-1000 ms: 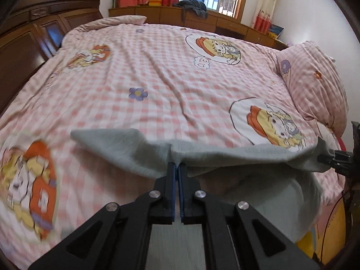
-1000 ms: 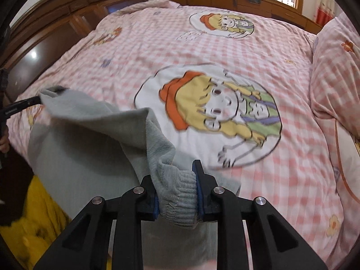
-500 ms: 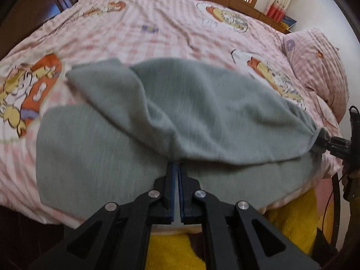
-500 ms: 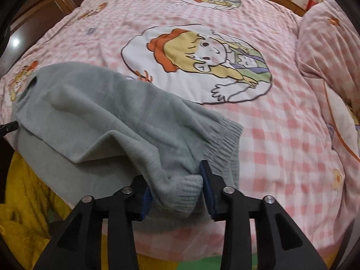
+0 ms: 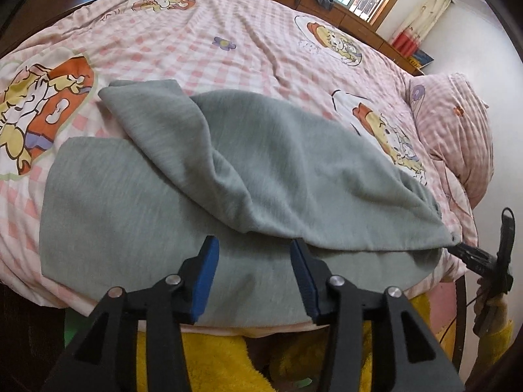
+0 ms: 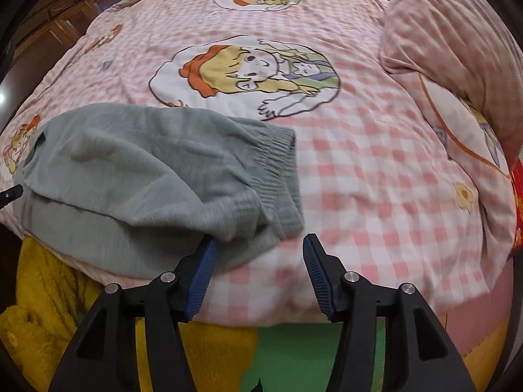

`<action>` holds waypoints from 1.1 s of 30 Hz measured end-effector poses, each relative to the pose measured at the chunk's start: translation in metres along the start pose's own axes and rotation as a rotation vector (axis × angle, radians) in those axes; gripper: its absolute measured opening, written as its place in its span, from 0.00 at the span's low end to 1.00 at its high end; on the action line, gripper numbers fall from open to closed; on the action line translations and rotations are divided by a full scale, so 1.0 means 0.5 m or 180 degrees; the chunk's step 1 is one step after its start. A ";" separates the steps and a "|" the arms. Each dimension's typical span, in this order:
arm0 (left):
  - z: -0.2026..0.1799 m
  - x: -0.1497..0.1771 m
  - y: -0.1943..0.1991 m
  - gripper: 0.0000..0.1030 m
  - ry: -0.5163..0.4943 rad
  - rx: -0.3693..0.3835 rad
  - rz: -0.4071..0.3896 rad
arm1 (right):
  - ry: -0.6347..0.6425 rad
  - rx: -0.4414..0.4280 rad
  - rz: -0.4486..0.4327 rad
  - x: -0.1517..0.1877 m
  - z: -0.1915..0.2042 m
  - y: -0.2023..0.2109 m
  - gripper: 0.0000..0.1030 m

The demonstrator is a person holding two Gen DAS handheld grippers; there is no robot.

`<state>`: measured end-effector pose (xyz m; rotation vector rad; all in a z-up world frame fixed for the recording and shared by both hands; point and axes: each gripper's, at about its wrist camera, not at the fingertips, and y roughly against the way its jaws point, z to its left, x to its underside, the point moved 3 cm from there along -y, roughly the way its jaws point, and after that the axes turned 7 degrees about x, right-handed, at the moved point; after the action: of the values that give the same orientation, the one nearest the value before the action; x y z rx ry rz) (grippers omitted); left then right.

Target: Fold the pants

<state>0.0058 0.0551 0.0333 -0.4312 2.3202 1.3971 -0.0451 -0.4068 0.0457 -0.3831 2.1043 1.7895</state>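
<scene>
The grey pants (image 5: 228,176) lie on the near edge of the bed, one leg laid loosely over the other with a rumpled fold. They also show in the right wrist view (image 6: 137,170), with the ribbed cuffs (image 6: 278,153) at their right end. My left gripper (image 5: 254,258) is open and empty just in front of the pants' near edge. My right gripper (image 6: 258,258) is open and empty by the cuffs, its left fingertip (image 6: 207,254) touching the grey cloth. The right gripper's tip (image 5: 464,250) also shows at the far right of the left wrist view.
The bed has a pink checked quilt (image 6: 359,150) with cartoon prints. A pink pillow (image 5: 457,124) lies at the right. Dark wooden furniture (image 6: 49,32) stands to the left and a window ledge (image 5: 327,9) beyond. Yellow fleece (image 5: 212,359) and a green floor (image 6: 294,352) lie below the bed edge.
Both grippers carried the held pants leg toward the near edge, laid it over the other leg, then opened and let go. Both have pulled back a little.
</scene>
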 end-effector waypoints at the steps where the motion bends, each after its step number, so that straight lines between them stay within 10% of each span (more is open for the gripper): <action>1: -0.001 -0.001 -0.001 0.46 -0.0005 -0.0008 0.0000 | -0.0019 0.0026 0.0001 0.004 -0.004 0.004 0.53; 16: 0.012 -0.028 -0.021 0.47 0.0209 -0.0006 0.0005 | -0.1199 -0.0881 0.0393 -0.019 -0.038 0.005 0.54; 33: 0.021 -0.041 -0.076 0.47 0.0400 -0.0088 0.0110 | -0.1950 -0.1173 0.0785 -0.030 -0.034 -0.060 0.54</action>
<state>0.0428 0.0483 0.0097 -0.5027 2.4211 1.4584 -0.0205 -0.4287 0.0275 0.3238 1.4456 2.0923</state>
